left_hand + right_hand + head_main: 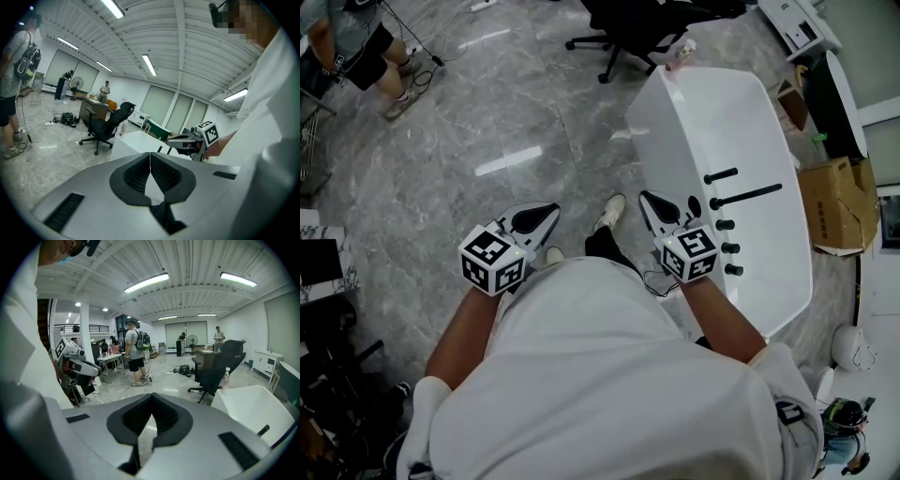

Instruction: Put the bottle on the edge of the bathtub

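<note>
A small pinkish bottle with a white top stands on the far rim of the white bathtub. It also shows in the left gripper view as the bottle and in the right gripper view as the bottle, beside the tub. My left gripper hangs over the floor, left of the tub, with its jaws together and nothing in them. My right gripper is at the tub's near left side, also shut and empty. Both are far from the bottle.
Black faucet fittings stick up along the tub's right side. A black office chair stands just beyond the bottle. Cardboard boxes sit right of the tub. A person stands at the far left, and cables lie on the marble floor.
</note>
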### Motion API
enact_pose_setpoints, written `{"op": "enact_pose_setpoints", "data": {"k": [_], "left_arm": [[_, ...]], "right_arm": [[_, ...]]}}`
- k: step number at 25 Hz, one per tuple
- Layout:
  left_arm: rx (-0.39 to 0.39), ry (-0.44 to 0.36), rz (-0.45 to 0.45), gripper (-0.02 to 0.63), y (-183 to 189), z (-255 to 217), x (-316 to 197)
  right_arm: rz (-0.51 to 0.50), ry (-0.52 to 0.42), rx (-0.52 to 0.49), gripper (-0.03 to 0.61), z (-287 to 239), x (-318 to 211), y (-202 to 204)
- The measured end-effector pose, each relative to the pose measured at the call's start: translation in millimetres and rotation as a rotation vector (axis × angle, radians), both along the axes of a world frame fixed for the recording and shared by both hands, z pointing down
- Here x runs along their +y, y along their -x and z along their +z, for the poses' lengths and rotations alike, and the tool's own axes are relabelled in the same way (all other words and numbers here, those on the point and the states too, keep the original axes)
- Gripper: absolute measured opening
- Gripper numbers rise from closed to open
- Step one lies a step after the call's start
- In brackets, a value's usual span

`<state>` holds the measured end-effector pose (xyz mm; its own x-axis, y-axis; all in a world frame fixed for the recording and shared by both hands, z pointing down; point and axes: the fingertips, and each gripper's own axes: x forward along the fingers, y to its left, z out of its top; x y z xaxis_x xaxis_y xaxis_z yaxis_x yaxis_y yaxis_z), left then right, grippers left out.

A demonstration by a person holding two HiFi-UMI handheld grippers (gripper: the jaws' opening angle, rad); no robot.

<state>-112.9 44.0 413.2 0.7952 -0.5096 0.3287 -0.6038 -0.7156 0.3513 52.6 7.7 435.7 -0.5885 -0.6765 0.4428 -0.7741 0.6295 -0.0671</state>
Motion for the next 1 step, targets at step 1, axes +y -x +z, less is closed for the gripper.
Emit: {"op": "enact_pose_setpoints", "data": {"k": [1], "left_arm": [[-0.001,0.002,0.000,0.018,-1.3,1.5,-2.7]], "right_arm": [[0.003,0.000,-0.001,0.009,0.6,-2.4,-2.5]]}}
